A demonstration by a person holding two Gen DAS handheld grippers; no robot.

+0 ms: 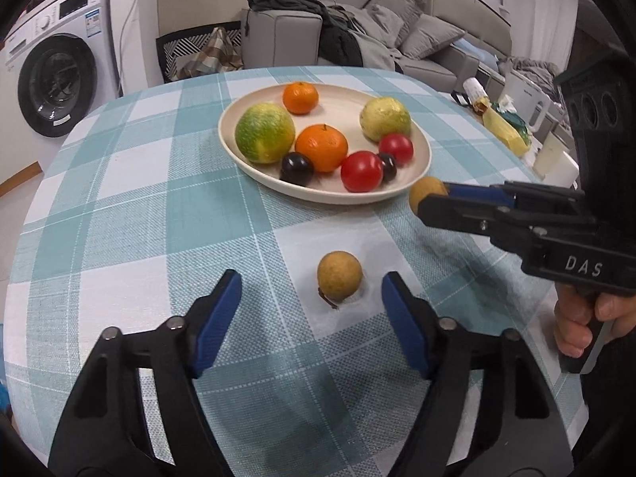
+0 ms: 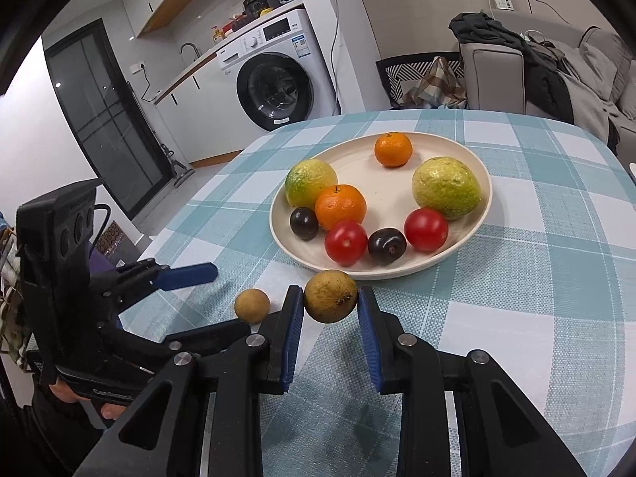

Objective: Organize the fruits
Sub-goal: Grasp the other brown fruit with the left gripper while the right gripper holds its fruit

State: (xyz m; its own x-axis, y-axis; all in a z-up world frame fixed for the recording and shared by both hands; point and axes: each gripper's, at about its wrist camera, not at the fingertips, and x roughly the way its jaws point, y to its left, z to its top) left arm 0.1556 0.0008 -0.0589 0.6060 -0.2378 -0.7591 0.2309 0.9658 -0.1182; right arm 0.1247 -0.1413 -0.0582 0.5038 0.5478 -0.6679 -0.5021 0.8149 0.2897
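A small tan longan (image 1: 340, 281) lies on the checked tablecloth between the blue pads of my left gripper (image 1: 312, 282), which stands open with neither pad touching it. My right gripper (image 2: 330, 298) is shut on a second, larger brown longan (image 2: 330, 296) and holds it just above the cloth at the near rim of the cream plate (image 2: 397, 274). In the left wrist view that held longan (image 1: 427, 194) sits beside the plate's rim (image 1: 318, 194). The plate holds two oranges, two yellow-green fruits, two red tomatoes and two dark plums. The left gripper (image 2: 230, 300) shows beside the loose longan (image 2: 251, 305).
A yellow bag (image 1: 507, 131) and white containers (image 1: 554, 159) crowd the table's far right edge. Beyond the round table stand a washing machine (image 2: 274, 91), a black chair (image 1: 198, 53) and a grey sofa (image 1: 397, 28) piled with clothes.
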